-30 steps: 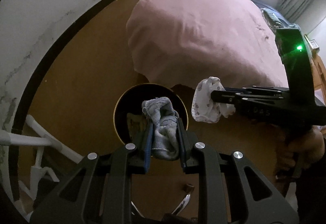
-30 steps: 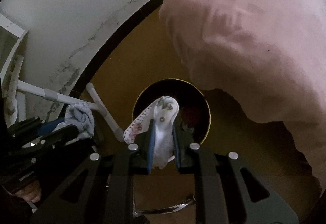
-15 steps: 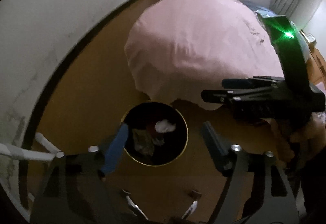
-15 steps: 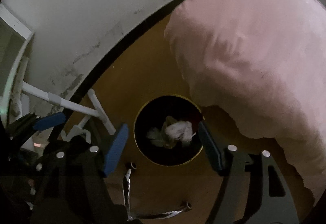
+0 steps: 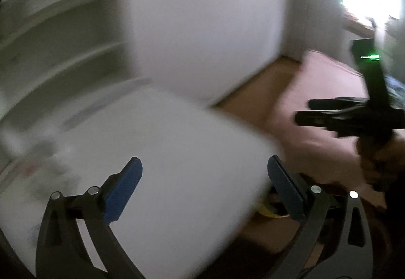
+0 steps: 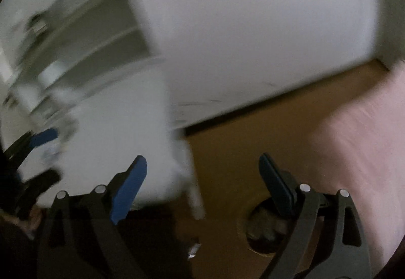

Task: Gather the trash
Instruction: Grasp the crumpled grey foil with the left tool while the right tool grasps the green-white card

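Observation:
Both views are blurred by motion. My left gripper [image 5: 203, 177] is open and empty, raised over a white table top [image 5: 164, 152]. My right gripper [image 6: 202, 175] is open and empty above the wooden floor [image 6: 253, 127]. The round black trash bin [image 6: 265, 230] sits low in the right wrist view, behind the right finger, with crumpled trash dimly visible inside. A sliver of its yellow rim [image 5: 268, 211] shows in the left wrist view. The right gripper also shows in the left wrist view [image 5: 316, 114], and the left gripper's blue pad shows in the right wrist view [image 6: 43, 138].
A pink bed cover [image 6: 367, 152] lies to the right. A white wall [image 6: 253, 38] stands ahead. White shelving [image 5: 50, 38] is at the left. A white table leg [image 6: 195, 198] stands beside the bin.
Both grippers opened and dropped their cloth scraps into the bin a second to half a second ago. Since then both have swung up and leftward, away from the bin, towards the white table.

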Available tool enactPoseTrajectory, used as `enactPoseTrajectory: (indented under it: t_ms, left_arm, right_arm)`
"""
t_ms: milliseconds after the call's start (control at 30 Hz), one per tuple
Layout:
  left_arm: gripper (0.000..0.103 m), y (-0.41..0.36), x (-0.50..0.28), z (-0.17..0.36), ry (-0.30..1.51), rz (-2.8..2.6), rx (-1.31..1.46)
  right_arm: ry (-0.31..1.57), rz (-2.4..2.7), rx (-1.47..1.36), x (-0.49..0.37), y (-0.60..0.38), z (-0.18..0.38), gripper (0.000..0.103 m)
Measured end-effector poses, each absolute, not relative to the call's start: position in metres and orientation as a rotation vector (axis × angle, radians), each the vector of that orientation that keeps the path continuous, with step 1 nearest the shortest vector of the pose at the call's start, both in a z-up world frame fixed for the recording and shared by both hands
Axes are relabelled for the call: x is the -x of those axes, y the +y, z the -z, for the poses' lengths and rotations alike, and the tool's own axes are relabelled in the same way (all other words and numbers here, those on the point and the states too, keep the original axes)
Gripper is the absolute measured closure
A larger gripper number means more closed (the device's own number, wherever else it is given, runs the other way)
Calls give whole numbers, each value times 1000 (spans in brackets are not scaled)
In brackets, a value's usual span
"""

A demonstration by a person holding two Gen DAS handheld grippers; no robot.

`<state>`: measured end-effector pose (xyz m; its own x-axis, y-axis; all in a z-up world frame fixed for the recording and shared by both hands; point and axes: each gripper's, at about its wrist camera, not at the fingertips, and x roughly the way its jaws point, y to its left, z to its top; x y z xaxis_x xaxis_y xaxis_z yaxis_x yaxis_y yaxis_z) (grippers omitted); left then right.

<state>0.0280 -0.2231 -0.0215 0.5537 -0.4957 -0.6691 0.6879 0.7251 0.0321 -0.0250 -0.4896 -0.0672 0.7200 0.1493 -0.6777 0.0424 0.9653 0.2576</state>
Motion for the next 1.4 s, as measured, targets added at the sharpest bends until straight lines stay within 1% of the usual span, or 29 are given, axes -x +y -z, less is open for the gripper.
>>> enactPoseTrajectory:
  t_ms: [167,333,433,600,733,767,800,833,1000,1300,1333,1367,1400]
  left_arm:
    - [7,-84,-61,22,750,410,-260]
    - [7,4,-70,33,808,335,-233]
    - [7,28,-73,37,831,369,-213]
    - [7,27,-81,45,823,434,-237]
    - [7,18,-83,44,816,522,-259]
    - [7,14,-86,46,816,532,-266]
    - [7,11,-86,48,814,540,-273]
    - [7,8,-89,50,817,550,-279]
    - [7,-8,-96,60,834,589,-309]
    - [8,-34,-104,74,838,583,-376]
    - [13,-35,-104,75,837,574,-383]
    - [21,-36,-103,77,838,551,-398]
    - [46,-37,-104,80,858,537,-404]
  right_arm:
    - [801,-302,-137,-46,-366,63,16]
    - [874,-460,-67,-111,-269,72,16]
    - [927,-485,-16,-146,-228,83,16]
    - [1006,-475,56,-194,-189,103,16]
    - [1038,-460,89,-209,-177,116,17]
    - [1042,-451,99,-210,-175,119,22]
    - [1040,-442,113,-209,-175,120,37]
    - [1028,-430,130,-211,-173,121,41]
    - [978,-427,111,-198,-183,102,42]
    - [911,-402,26,-146,-241,68,42]
    - [906,-394,20,-142,-247,66,42]
    - [898,-382,12,-135,-255,64,42]
    - [890,-369,4,-128,-264,62,42]
